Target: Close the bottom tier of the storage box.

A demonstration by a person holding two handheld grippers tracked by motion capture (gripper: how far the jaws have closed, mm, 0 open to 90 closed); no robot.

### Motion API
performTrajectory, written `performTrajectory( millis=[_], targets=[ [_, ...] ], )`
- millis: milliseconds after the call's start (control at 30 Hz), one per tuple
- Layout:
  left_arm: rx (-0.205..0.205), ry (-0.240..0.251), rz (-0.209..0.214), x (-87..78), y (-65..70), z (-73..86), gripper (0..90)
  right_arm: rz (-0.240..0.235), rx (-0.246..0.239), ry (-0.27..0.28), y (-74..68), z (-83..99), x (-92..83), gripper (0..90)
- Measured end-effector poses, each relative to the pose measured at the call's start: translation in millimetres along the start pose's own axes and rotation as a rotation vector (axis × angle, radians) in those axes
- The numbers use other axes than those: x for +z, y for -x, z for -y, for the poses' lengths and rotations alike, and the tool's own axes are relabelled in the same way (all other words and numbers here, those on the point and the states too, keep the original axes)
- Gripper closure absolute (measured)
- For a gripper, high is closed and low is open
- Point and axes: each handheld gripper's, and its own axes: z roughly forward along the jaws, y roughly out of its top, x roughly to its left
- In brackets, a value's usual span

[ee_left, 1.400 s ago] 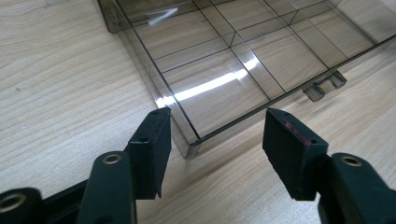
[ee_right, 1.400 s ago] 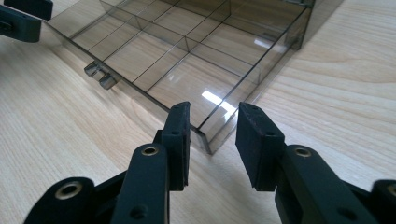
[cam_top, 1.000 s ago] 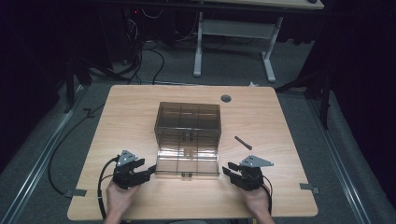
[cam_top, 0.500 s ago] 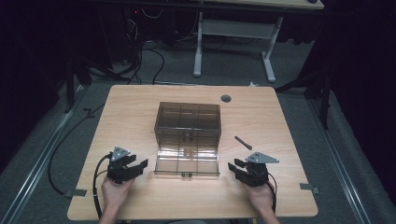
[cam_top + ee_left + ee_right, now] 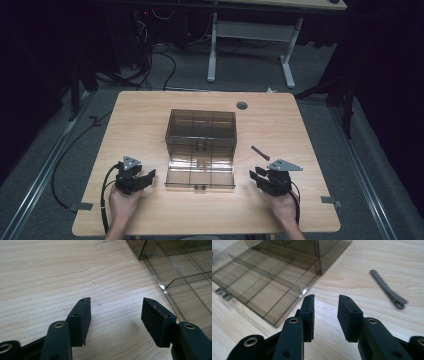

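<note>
A smoky clear plastic box (image 5: 201,131) with dividers stands mid-table, its flat part (image 5: 200,172) folded out toward me. It is also at the top right in the left gripper view (image 5: 180,267) and at the top left in the right gripper view (image 5: 269,277). A small dark ridged clip (image 5: 260,150) (image 5: 388,291) lies right of the box. My left gripper (image 5: 145,177) (image 5: 116,312) is open over bare wood, left of the box. My right gripper (image 5: 257,177) (image 5: 325,312) is open near the box's front right corner. Its jaws have just been closing, with nothing between them.
The wooden table (image 5: 145,115) has a round cable hole (image 5: 242,105) near its far edge. Tape tabs mark the near left (image 5: 80,206) and near right (image 5: 330,201) edges. Cables lie on the floor (image 5: 65,150) to the left. A white desk frame (image 5: 250,35) stands behind.
My left gripper has shifted a little to the left, away from the box, and sunk toward the table. My right gripper has stayed about where it was.
</note>
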Motion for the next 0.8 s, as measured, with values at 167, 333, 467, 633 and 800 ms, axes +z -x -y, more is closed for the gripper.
performTrajectory(
  millis=[167,333,467,633,800],
  targets=[
    [0.005,0.004,-0.010,1.4,-1.6,1.0,40.6,0.030,0.002,0.003,8.7,-2.2,-3.8,66.4],
    [0.056,0.038,-0.005,2.4,-0.7,7.6,38.6,0.047,-0.028,-0.078,15.3,-6.4,-0.1,61.8],
    [0.060,0.036,-0.009,2.3,-0.1,8.0,37.6,0.062,-0.047,-0.157,18.8,-12.0,2.0,63.6],
    [0.066,0.036,-0.008,2.6,0.2,8.6,36.7,0.094,-0.044,-0.154,29.5,-19.8,1.0,66.0],
    [0.064,0.036,-0.010,2.3,0.7,9.0,36.0,0.111,-0.031,-0.147,45.8,-30.3,0.6,69.3]
  ],
)
